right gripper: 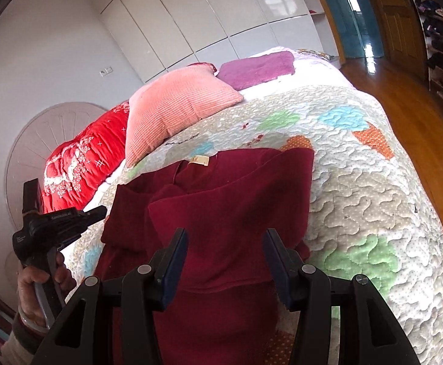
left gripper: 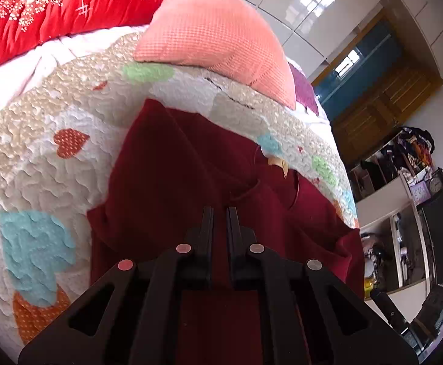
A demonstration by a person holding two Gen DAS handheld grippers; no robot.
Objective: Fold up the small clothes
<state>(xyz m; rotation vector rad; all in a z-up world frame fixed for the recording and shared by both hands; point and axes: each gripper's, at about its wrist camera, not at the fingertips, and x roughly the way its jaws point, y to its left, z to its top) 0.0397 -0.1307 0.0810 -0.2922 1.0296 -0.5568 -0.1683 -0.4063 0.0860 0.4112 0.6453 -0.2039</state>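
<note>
A dark red garment (left gripper: pixel 191 182) lies partly folded on a quilted bedspread (left gripper: pixel 39 152) patterned with coloured hearts, directly below and ahead of both grippers. The left gripper (left gripper: pixel 220 213) hovers over the garment's middle with its two black fingers drawn together, only a thin sliver between them; it looks as if no cloth is pinched there, though the tips are dark against the dark fabric and this is hard to confirm. Just beyond its tips sits the neckline with a small yellow label (left gripper: pixel 277 164), and the far folded edge of the garment ends short of a salmon pink cushion (left gripper: pixel 215 39) farther ahead. To this gripper's left is a broad stretch of bare quilt; to its right the bed's edge drops away close by. The right gripper (right gripper: pixel 226 243) is released, its blue-padded fingers (right gripper: pixel 176 261) standing apart above a folded flap, with nothing gripped between them. To its right the garment's edge gives way to wide open quilt, then the bed's edge and a wooden floor (right gripper: pixel 403 106). At its far left a hand (right gripper: pixel 39 286) holds the other gripper's handle.
</note>
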